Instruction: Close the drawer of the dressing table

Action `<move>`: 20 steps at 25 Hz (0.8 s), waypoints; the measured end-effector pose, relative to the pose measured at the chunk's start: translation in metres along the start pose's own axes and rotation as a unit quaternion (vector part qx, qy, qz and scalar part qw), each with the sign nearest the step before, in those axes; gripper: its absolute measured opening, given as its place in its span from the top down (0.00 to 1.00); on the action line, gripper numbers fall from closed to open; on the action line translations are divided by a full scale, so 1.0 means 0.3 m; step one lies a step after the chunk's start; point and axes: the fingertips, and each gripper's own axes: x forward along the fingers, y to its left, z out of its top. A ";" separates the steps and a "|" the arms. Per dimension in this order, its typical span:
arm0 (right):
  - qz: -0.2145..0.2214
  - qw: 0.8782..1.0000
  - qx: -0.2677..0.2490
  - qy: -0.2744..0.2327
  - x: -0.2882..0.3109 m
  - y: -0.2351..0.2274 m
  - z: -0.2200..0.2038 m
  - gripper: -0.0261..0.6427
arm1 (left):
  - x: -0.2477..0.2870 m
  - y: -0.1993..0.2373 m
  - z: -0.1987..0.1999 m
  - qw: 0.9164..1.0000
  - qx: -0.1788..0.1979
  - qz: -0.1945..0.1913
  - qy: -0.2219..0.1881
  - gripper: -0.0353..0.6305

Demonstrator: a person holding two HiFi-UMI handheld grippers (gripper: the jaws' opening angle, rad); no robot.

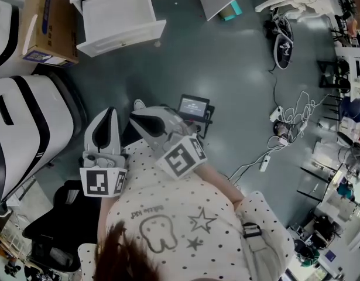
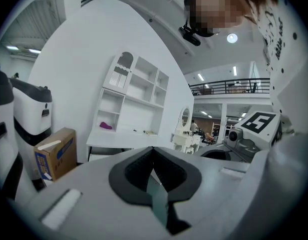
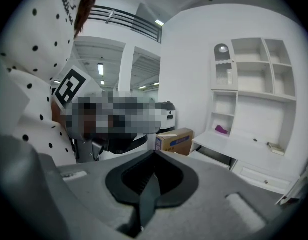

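Drawer point(image 1: 116, 16) stands pulled out at far left, well apart from me. I judge it light, stiff and easy-sliding; a flat push on its front panel point(image 1: 122, 38) should do. My left hand-held gripper point(image 1: 108, 115) and right hand-held gripper point(image 1: 139, 117) are clenched, empty.

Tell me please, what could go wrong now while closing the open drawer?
The screen sits on the floor just ahead, near the way to the drawer: a trip hazard. The box stands close beside the drawer, so the left gripper might knock it. A push on one corner with shut tips could skew the drawer.
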 end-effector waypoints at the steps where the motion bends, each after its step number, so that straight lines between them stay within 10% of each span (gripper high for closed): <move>1: 0.000 1.000 0.002 0.002 0.008 0.000 -0.003 0.97 | 0.002 0.008 -0.003 1.000 -0.001 -0.001 0.001 0.95; 20: -0.002 0.999 0.038 -0.002 -0.029 -0.337 -0.057 0.97 | 0.283 -0.001 -0.008 0.999 -0.047 0.021 0.004 0.95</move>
